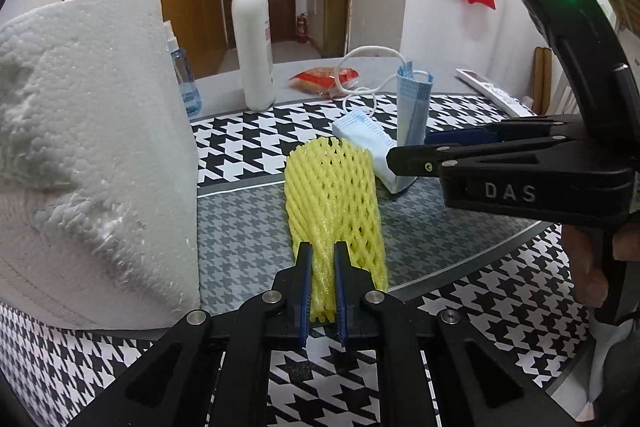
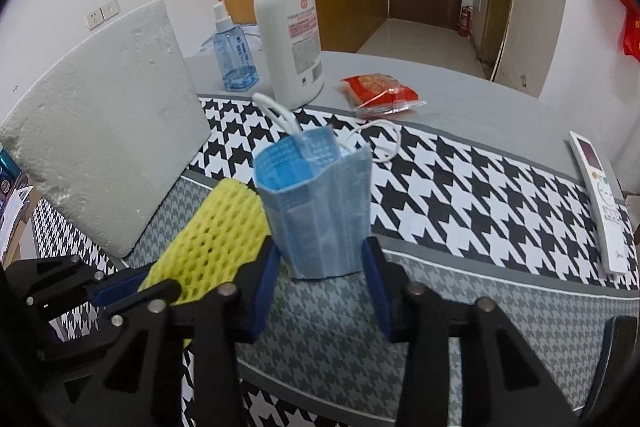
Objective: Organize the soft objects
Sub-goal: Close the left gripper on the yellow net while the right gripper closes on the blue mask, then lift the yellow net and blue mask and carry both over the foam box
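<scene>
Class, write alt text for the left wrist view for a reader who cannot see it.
The left gripper pinches one end of a yellow foam net sleeve lying on a houndstooth mat. Beside it, the right gripper reaches a folded blue face mask.

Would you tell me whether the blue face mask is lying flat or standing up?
Standing up. The mask is folded and stands on its lower edge on the mat, ear loops at the top, between the right gripper's fingers.

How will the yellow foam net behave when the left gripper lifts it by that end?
Probably floppy: the foam net is thin open mesh, already squashed narrow where the left gripper pinches it. Likely very light, so the far end may droop and drag. It might brush the mask close beside it.
</scene>
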Action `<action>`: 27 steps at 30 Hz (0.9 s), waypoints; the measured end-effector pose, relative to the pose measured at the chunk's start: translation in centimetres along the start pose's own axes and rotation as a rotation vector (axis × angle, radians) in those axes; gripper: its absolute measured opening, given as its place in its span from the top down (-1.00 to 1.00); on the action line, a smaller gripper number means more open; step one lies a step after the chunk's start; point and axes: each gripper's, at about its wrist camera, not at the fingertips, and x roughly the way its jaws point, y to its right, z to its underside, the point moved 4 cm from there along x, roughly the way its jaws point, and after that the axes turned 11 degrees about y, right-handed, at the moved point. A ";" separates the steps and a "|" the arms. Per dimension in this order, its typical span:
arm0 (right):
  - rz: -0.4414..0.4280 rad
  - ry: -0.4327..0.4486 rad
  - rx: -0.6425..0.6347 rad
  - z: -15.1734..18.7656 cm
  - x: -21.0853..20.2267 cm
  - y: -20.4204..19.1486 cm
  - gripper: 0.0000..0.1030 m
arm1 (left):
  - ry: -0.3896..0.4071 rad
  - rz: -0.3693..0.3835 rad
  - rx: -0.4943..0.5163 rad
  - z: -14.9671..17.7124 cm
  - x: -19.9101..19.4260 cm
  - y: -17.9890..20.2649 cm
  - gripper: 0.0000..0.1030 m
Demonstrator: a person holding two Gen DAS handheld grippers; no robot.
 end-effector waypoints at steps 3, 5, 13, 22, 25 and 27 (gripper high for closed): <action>-0.003 -0.004 -0.011 0.0 0.2 -0.2 0.35 | 0.000 -0.001 -0.001 0.0 -0.1 -0.1 0.79; -0.001 -0.012 -0.015 0.1 0.5 -0.4 0.53 | 0.002 -0.001 -0.002 -0.1 -0.3 -0.2 0.79; 0.011 0.005 -0.015 0.5 -0.9 -0.5 0.75 | 0.008 -0.006 -0.005 0.0 -1.4 -0.5 0.79; 0.048 0.027 0.003 2.5 -5.9 -0.2 0.75 | 0.002 0.006 -0.004 0.9 -3.0 -0.2 0.79; 0.070 0.034 0.003 3.1 -6.9 -0.3 0.75 | -0.001 0.003 -0.010 1.1 -3.1 -0.1 0.76; 0.071 0.026 -0.017 3.5 -6.6 -0.6 0.71 | -0.009 0.002 -0.014 1.2 -3.0 -0.1 0.70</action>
